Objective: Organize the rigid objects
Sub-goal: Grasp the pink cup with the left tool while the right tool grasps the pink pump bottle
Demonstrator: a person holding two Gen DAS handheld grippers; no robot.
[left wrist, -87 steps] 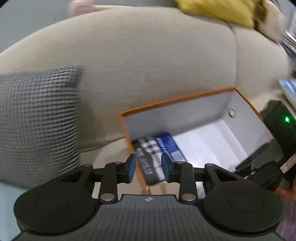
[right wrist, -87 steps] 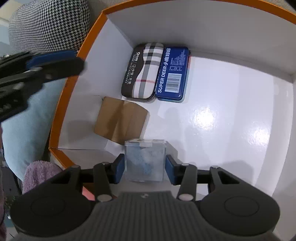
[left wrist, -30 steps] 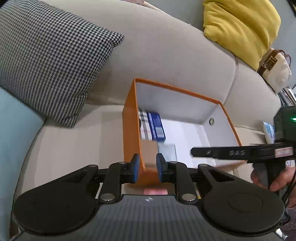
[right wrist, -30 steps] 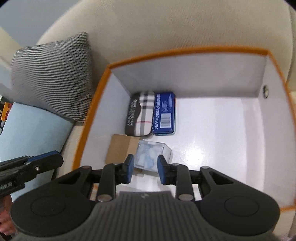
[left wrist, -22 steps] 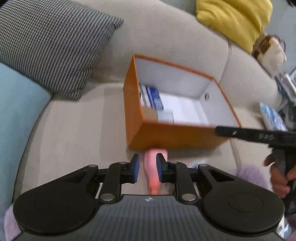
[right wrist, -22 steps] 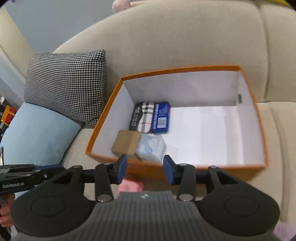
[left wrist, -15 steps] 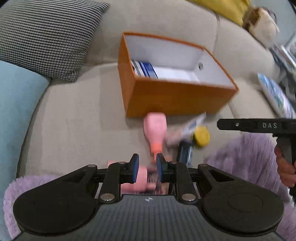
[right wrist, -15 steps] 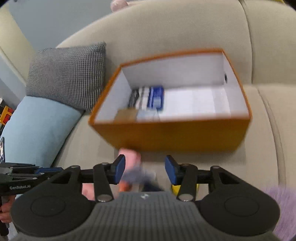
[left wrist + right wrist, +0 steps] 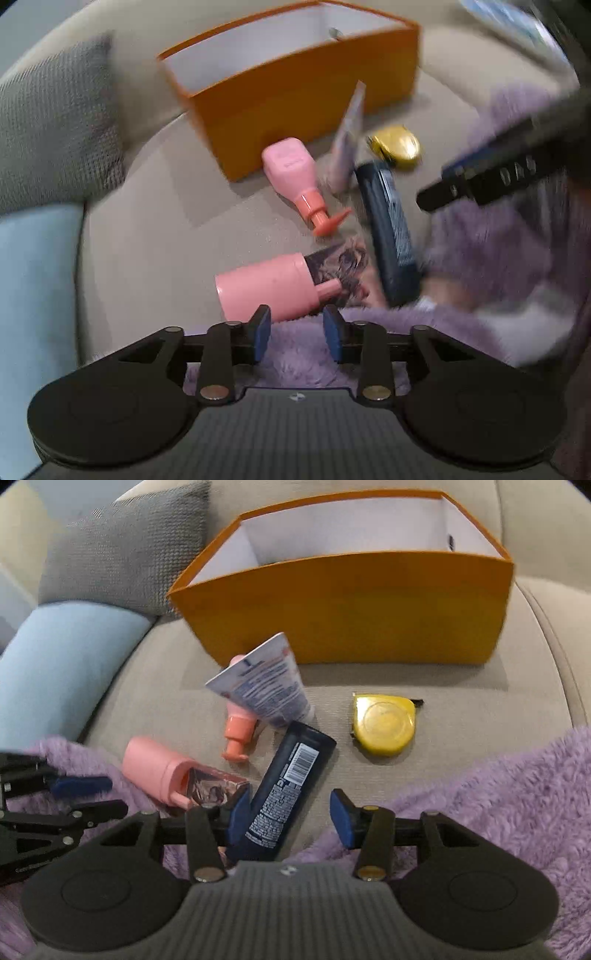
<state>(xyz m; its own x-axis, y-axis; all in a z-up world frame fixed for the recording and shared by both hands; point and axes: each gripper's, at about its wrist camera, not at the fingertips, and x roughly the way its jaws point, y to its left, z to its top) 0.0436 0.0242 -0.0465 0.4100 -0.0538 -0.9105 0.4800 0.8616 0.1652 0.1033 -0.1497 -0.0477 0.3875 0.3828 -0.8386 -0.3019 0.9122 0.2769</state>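
1. Left gripper (image 9: 296, 328): we note its jaws opening, a modest gap, nothing between the pads; they hang over the purple fluffy blanket (image 9: 491, 236), just short of the pink cylinder bottle (image 9: 266, 290).
2. Right gripper (image 9: 288, 814): jaws parted to a middling width. The lower end of the dark blue tube (image 9: 286, 794) lies in the gap, close against the left pad; we cannot tell whether that pad touches it. The right pad stands clear.
3. Orange box (image 9: 343, 609): upright on the beige sofa seat (image 9: 461, 709), open top, white inside. From these angles we see nothing of its contents.
4. Loose things lie on the seat in front of the box. The pink pump bottle (image 9: 295, 175) lies on its side, its base just beside the box wall, its coral nozzle pointing away from the box.
5. White tube (image 9: 266, 688): tilted, propped over the pump bottle, printed face up in the right wrist view.
6. Yellow tape measure (image 9: 384, 723): flat on the seat, apart from the tubes, near the blanket edge.
7. Small printed carton (image 9: 214, 788): beside the mouth of the pink cylinder bottle, touching it.
8. Houndstooth cushion (image 9: 125, 550) and light blue cushion (image 9: 62, 664) sit left of the box.
9. Left wrist view is blurred.
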